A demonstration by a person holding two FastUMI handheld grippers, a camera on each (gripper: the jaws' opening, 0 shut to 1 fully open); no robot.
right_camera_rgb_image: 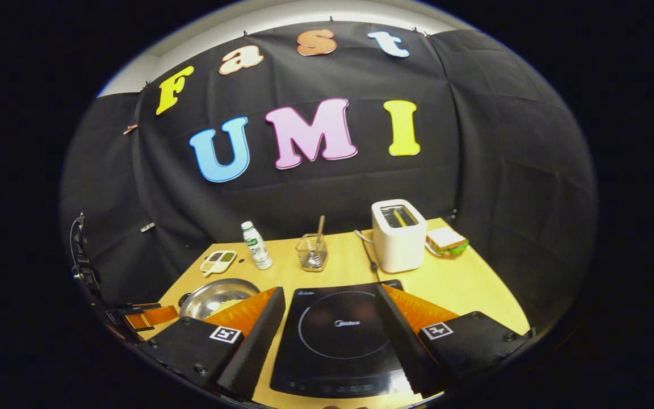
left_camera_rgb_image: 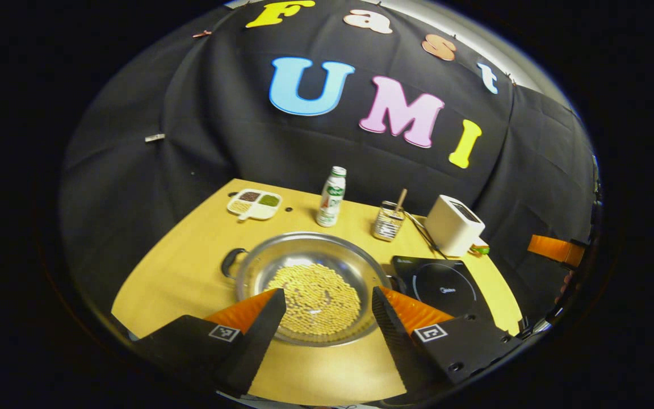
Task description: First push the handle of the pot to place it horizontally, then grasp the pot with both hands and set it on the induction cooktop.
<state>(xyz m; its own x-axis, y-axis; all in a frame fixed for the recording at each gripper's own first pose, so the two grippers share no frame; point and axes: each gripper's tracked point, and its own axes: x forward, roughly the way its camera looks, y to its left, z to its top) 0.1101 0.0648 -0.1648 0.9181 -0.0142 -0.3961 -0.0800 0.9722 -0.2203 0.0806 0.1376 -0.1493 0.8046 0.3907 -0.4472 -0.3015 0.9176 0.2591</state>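
Right gripper view: induction cooktop [right_camera_rgb_image: 338, 335] reads "Midea".

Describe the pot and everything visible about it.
The pot is a wide, shallow, shiny metal pan, apparently steel, with no lid. A round layer of small yellowish grains or beans covers its bottom. One dark loop handle sticks out at its far-left rim. It sits upright on the wooden table, beside the black induction cooktop, not on it. The left gripper is open in front of it, not touching.
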